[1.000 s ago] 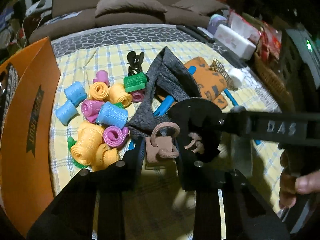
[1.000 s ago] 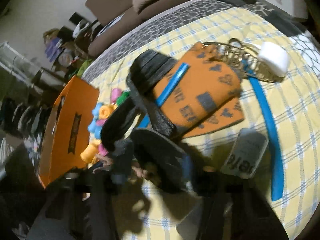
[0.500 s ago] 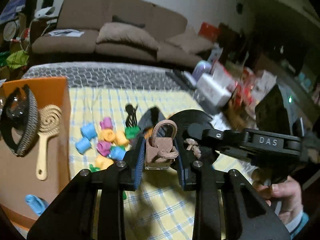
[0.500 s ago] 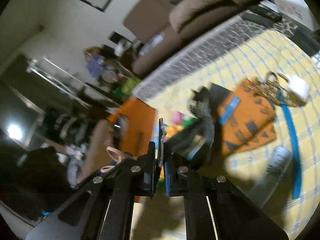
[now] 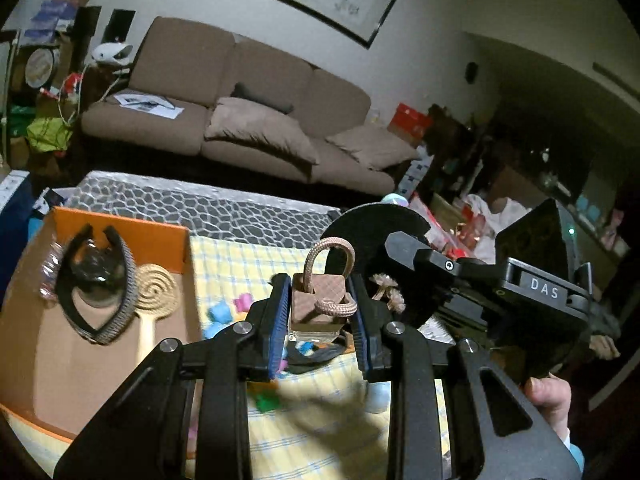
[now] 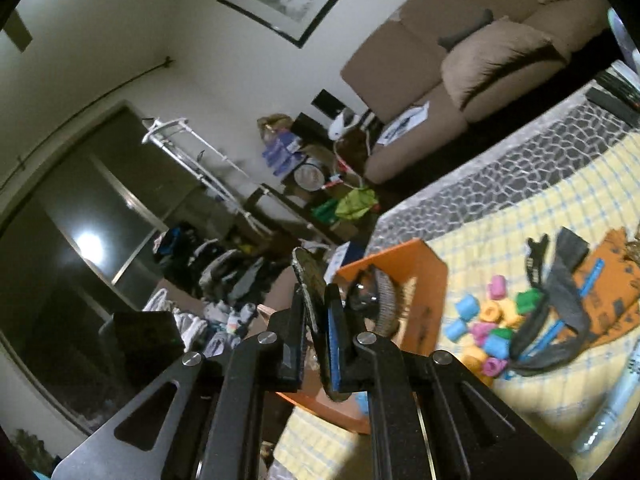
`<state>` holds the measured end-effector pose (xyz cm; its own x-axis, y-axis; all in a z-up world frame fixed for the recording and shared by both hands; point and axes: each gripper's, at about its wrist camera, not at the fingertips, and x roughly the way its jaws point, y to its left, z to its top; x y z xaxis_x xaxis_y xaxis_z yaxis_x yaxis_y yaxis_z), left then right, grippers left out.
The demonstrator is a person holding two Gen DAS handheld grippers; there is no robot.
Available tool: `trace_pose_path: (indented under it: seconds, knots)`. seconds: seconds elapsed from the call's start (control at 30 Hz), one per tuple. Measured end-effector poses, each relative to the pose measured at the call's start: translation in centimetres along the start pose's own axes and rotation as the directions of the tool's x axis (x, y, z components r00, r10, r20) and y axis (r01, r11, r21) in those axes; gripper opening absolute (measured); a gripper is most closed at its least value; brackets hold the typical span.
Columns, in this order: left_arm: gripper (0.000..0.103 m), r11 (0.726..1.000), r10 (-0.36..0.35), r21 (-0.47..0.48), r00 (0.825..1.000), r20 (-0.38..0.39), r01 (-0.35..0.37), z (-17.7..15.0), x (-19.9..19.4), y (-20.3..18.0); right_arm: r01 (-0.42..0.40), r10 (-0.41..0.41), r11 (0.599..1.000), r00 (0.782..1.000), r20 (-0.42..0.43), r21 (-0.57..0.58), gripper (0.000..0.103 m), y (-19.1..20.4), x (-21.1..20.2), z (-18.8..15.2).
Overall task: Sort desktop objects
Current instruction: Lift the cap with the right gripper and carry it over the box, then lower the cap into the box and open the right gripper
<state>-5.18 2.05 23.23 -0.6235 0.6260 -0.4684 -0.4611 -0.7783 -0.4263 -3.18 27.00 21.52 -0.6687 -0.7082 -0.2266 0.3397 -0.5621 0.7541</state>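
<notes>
Left tongs (image 5: pixel 318 330) clench a small glass bottle with a brown cap and cord loop (image 5: pixel 319 300), held upright between the blue pads, above the worktop (image 5: pixel 320 432) and just right of the orange box (image 5: pixel 120 360). Right tongs (image 6: pixel 316 340) are clenched on a thin dark flat disc (image 6: pixel 310 284), seen edge-on, with the same box (image 6: pixel 432 292) beyond them. Step in hand, by judgement: carry both items to the box. Keep the bottle upright and both grips firm; pass over the box wall before lowering. Inside the box lie a dark hair claw (image 5: pixel 94 284) and a spiral-headed brush (image 5: pixel 154 296); set items down beside these, not on them. Right of the box, coloured rollers (image 6: pixel 486 328) remain on the checked cloth (image 6: pixel 560 208).
</notes>
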Motion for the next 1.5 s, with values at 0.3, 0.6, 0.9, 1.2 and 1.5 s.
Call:
trace_pose_path:
  seconds: [0.3,0.6,0.9,1.2,1.5]
  knots:
    - [0.026,0.991,0.136,0.007,0.990,-0.032,-0.136,1.8,-1.7,6.1,-0.021,0.023,0.999,0.999,-0.044,0.044,0.008,1.1,6.5,-1.4]
    - [0.026,0.965,0.261,0.014,0.958,-0.122,-0.261,2.2,1.2,12.5,0.077,-0.073,0.997,0.988,-0.133,0.020,0.007,-0.8,14.4,-2.6]
    - [0.026,0.941,0.338,0.105,0.910,-0.240,-0.322,1.2,8.4,15.1,0.221,-0.242,0.967,0.954,-0.178,-0.129,0.007,-2.2,19.7,-2.2]
    - [0.020,0.930,0.359,0.186,0.895,-0.263,-0.318,2.6,13.6,13.8,0.318,-0.362,0.913,0.920,-0.151,-0.254,0.008,-4.4,22.0,-1.6]
    - [0.018,0.912,0.407,0.184,0.873,-0.269,-0.368,2.7,12.8,14.7,0.413,-0.453,0.866,0.887,-0.093,-0.281,0.064,-6.1,21.4,-1.0]
